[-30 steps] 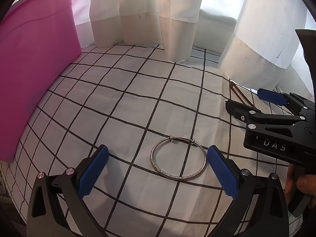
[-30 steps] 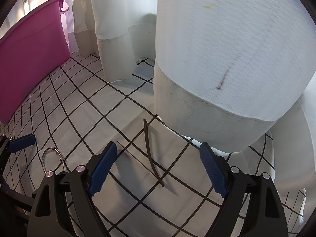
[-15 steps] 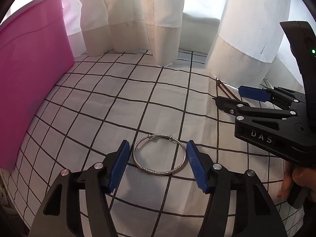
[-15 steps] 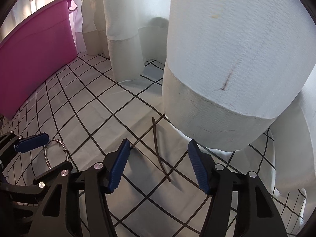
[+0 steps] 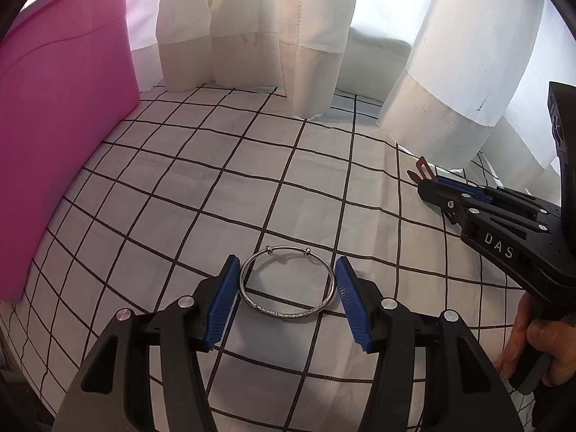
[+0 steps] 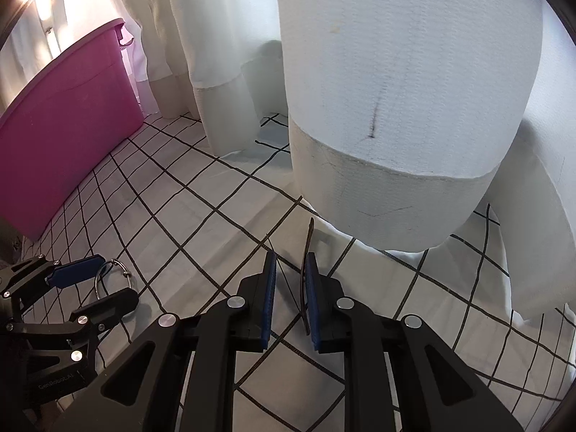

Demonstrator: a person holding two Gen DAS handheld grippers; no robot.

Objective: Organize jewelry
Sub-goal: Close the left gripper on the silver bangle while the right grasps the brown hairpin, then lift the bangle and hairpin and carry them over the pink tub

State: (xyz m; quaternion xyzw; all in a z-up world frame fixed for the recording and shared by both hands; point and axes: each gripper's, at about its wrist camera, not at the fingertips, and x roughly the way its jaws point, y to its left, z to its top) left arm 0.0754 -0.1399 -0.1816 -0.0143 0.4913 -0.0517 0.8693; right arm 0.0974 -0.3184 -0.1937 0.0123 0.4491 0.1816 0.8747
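A silver bangle lies flat on the checked cloth. My left gripper straddles it, its blue pads touching or nearly touching the ring's two sides. The bangle also shows in the right wrist view between the left gripper's fingers. A thin brown hair clip lies on the cloth by the curtain. My right gripper has closed in around it; the clip rests against the right pad, with a gap left to the left pad. The clip's tip shows in the left wrist view.
A pink plastic bin stands at the left, also in the right wrist view. White curtains hang along the back and reach the cloth; one fold hangs just beyond the right gripper.
Both grippers have narrowed steadily from wide open. The left one now brackets the bangle closely. The right one has closed in on the hair clip.
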